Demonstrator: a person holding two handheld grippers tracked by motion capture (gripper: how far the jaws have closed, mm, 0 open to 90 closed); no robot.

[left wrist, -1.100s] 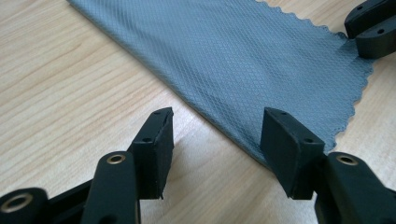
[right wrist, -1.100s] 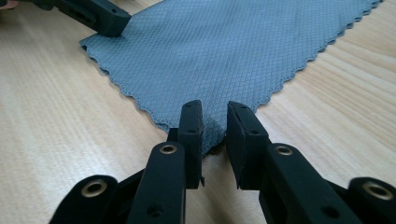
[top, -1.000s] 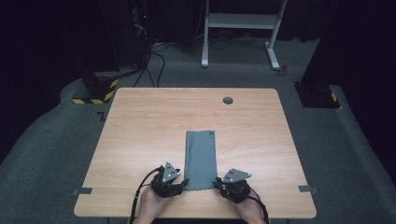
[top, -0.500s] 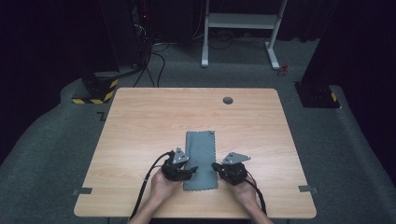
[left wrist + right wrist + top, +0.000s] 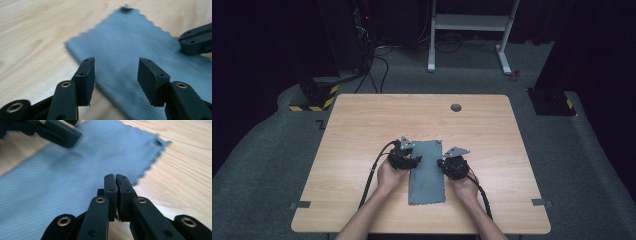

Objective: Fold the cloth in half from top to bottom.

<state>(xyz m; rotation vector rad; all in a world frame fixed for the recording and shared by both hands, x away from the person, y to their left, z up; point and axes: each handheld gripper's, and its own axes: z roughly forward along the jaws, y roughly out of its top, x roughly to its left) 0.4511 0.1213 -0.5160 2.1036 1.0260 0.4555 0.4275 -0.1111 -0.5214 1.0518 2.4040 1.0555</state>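
Jaws of the left gripper (image 5: pixel 414 161) stand spread with nothing between the pads, hovering over the left edge of the grey cloth (image 5: pixel 427 172). Those of the right gripper (image 5: pixel 443 163) have just been closing and now sit pressed together at the cloth's right edge; whether a thin fold of fabric is caught between them is hard to tell in the right gripper view. That cloth lies flat on the wooden table (image 5: pixel 362 130), lengthwise from six to twelve o'clock, near the table's six o'clock side, between both hands. One round hole (image 5: pixel 455 107) sits toward twelve o'clock.
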